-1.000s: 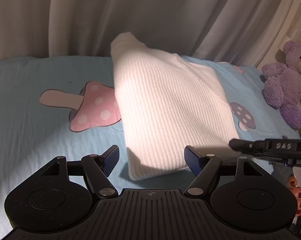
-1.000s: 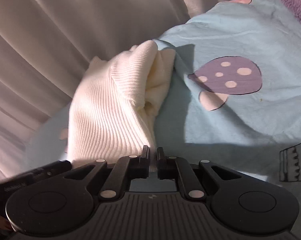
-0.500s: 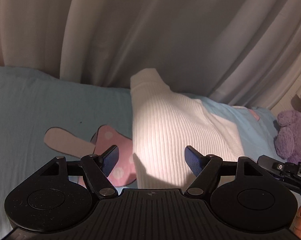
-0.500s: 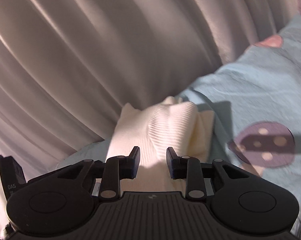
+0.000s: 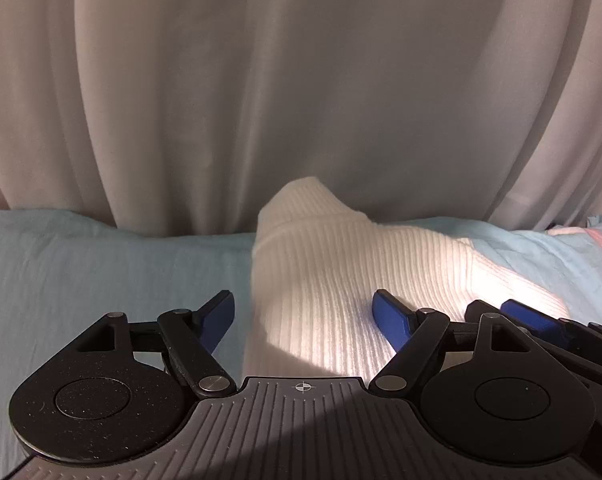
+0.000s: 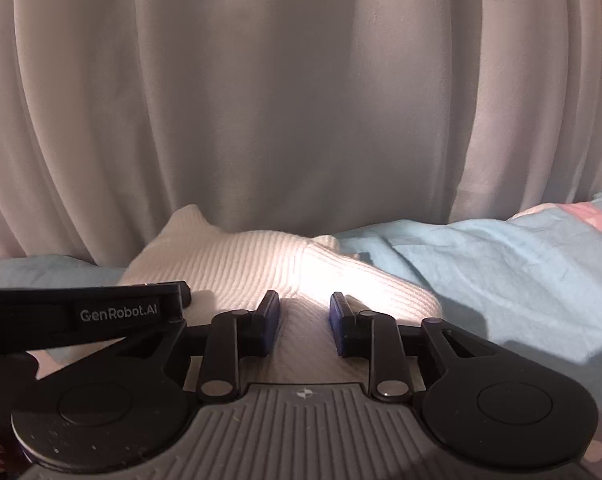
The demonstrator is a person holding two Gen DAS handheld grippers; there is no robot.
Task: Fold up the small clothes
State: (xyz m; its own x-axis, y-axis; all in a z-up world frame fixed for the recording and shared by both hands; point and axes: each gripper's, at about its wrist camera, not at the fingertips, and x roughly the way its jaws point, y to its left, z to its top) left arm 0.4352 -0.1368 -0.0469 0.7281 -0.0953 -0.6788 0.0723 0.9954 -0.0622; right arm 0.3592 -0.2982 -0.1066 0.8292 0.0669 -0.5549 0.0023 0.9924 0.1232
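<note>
blue bedsheet [image 5: 101, 264] under white ribbed garment [image 5: 325, 280], just beyond left gripper [image 5: 303, 316]

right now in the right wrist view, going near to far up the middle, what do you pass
right gripper, jaws opening with nothing pinched between them → white ribbed garment → grey curtain

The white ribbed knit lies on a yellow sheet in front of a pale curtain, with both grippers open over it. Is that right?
Not quite: the sheet is light blue, not yellow, as the left wrist view shows. The rest holds: the white ribbed knit lies on it in front of the pale curtain, and neither the left gripper nor the right gripper grips it; both are opening.
</note>
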